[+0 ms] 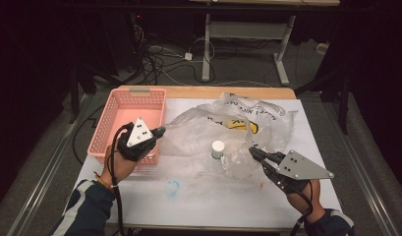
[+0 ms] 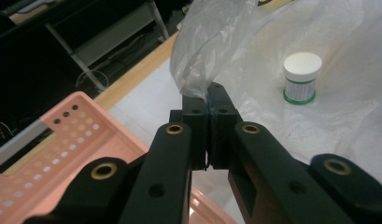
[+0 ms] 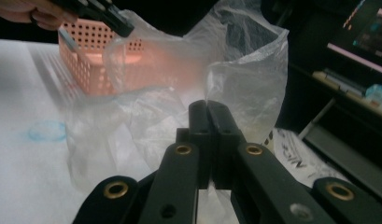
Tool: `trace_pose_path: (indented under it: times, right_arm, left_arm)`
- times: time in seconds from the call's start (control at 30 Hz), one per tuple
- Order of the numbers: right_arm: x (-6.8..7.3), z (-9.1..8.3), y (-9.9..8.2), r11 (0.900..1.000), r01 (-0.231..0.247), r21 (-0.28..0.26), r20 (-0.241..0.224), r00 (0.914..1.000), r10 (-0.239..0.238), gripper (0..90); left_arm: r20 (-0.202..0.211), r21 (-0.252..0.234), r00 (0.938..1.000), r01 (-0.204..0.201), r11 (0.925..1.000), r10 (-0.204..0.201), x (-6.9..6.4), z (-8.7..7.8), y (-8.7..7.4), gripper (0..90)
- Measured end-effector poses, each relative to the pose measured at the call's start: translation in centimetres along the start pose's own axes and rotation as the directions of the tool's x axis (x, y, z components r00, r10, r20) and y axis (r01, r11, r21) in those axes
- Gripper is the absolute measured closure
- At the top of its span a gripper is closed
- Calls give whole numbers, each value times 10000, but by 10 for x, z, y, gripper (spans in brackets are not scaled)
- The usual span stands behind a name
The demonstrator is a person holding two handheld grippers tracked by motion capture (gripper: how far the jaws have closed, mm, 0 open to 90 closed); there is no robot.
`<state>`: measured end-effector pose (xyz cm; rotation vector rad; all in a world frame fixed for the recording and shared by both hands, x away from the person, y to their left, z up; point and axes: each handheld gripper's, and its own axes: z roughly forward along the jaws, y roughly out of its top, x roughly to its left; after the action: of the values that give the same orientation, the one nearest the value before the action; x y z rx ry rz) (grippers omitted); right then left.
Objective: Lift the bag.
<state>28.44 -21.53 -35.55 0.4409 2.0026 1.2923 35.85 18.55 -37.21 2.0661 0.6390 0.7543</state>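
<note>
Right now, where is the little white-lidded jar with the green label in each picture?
High view: the small white-lidded jar stands mid-table, seen through the clear plastic bag, between the two grippers.
Left gripper view: the jar stands upper right, beyond the closed jaws.
Right gripper view: I can't make the jar out; crumpled bag covers that area.
Shared landmark: the pink perforated plastic basket, at the left in every view.

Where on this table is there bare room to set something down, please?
The near strip of the white table cover is free, apart from a blue ring mark. The pink basket fills the left. The plastic bag with its white-lidded jar crowds the middle, pinched by the left gripper and right gripper.
</note>
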Motion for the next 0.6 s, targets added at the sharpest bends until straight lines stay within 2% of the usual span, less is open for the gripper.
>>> trace_pose_path:
  times: [0.2, 0.4, 0.6]
  right_arm:
    - [-3, -5, 23, 9986, 150, -512, 242, 9996, -138, 900]
    - [-11, -12, 38, 9949, 209, -985, 513, 9986, -159, 900]
    - [-15, -9, 43, 9928, 264, -1167, 659, 9976, -188, 900]
  left_arm:
    - [-246, 29, 9995, -199, 9998, 199, 8, -11, 5, 862]
    - [-135, -429, 9998, -119, 9990, 114, 11, -16, 15, 862]
    - [-6, -902, 10000, 1, 9959, -2, 10, -9, 25, 861]
